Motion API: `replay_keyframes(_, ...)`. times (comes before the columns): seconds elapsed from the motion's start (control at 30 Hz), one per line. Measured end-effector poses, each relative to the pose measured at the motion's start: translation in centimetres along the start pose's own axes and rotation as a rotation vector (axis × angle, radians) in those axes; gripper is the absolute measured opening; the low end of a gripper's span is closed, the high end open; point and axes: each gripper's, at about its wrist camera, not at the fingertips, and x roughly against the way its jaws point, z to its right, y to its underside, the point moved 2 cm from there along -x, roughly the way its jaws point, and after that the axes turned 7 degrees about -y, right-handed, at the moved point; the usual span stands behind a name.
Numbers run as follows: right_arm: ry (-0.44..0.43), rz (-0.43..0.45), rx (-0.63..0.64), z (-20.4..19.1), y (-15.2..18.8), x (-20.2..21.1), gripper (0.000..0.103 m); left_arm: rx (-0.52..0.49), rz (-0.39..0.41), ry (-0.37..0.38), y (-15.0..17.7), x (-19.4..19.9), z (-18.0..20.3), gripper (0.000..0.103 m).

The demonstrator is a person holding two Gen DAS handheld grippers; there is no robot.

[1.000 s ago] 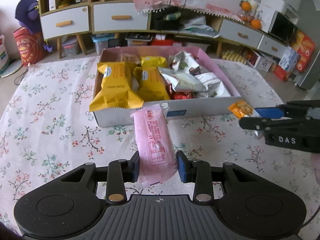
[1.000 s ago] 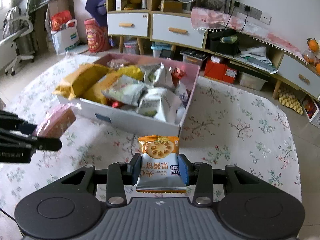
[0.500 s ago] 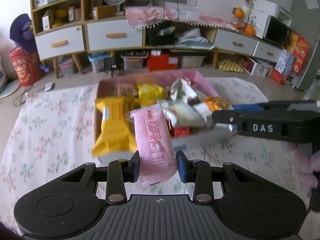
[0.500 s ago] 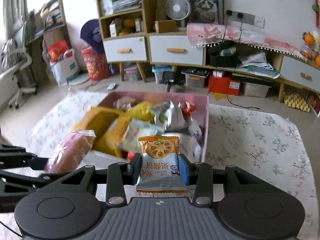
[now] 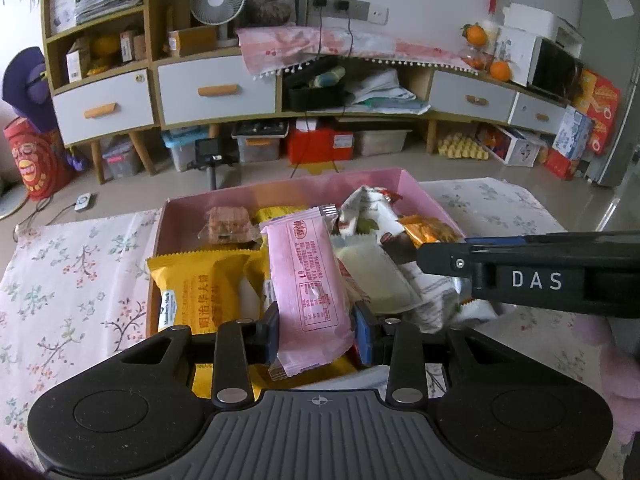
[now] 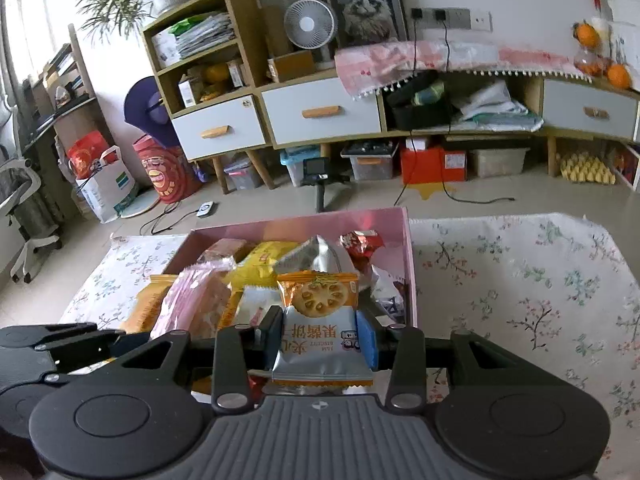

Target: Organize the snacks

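A pink snack box (image 5: 224,202) with white outer walls sits on the flowered tablecloth, full of packets. My left gripper (image 5: 316,330) is shut on a long pink wafer packet (image 5: 310,280), held over the box's near part. My right gripper (image 6: 320,338) is shut on an orange-and-silver jam biscuit packet (image 6: 320,320), also over the box (image 6: 410,264). From the right of the left wrist view, the right gripper (image 5: 528,270) reaches in over the box's right side. The pink packet (image 6: 192,304) and left gripper body (image 6: 48,344) show at the right wrist view's left.
Inside the box lie yellow packets (image 5: 192,292), white-green packets (image 5: 372,276), a brown wafer (image 5: 228,224) and a red wrapper (image 6: 360,242). Flowered cloth (image 6: 520,300) spreads around the box. Cabinets and floor clutter stand beyond the table.
Both grippers have moved forward from in front of the box to above it, each keeping its packet. The right gripper has come closer beside the left.
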Motion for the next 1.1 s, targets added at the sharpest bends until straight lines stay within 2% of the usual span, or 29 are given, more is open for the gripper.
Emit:
replay_keyframes(0.27, -0.004, 0.027, -0.035, 0.6, -0.3, -0.6, 0.015, -0.029, 0.017, -0.021, 0.1, -0.2, 0.1, 0.035)
replay_keyframes(0.33, -0.008, 0.031, -0.036, 0.5, -0.3, -0.6, 0.018, -0.035, 0.024, -0.036, 0.1, -0.2, 0.2, 0.042)
replay_keyframes(0.37, -0.015, 0.032, -0.037, 0.5, -0.3, -0.6, 0.020, -0.040, 0.020, -0.042, 0.1, -0.2, 0.3, 0.049)
replay_keyframes(0.43, -0.027, 0.028, -0.041, 0.4, -0.3, -0.5, 0.033, -0.047, 0.024, -0.048, 0.1, 0.1, 0.4, 0.059)
replay_keyframes(0.47, -0.022, 0.026, -0.041, 0.4, -0.3, -0.3, 0.043, -0.049, 0.029, -0.049, 0.0, 0.3, 0.4, 0.064)
replay_keyframes(0.5, -0.011, 0.033, -0.037, 0.3, -0.4, -0.1, 0.048, -0.051, 0.034, -0.047, -0.1, 0.5, 0.5, 0.066)
replay_keyframes(0.73, 0.037, 0.035, -0.025, 0.8, -0.7, 1.1, 0.056, -0.022, 0.027, -0.029, -0.3, 1.4, 0.0, 0.079)
replay_keyframes(0.87, 0.076, 0.026, -0.020, 0.8, -0.6, 2.1, 0.063, 0.002, 0.024, -0.054, 0.3, 2.6, -0.4, 0.093)
replay_keyframes(1.1, 0.122, 0.013, -0.001, 0.4, 0.2, 4.4, 0.078, -0.005, -0.032, -0.091, 1.9, 4.7, -1.1, 0.096)
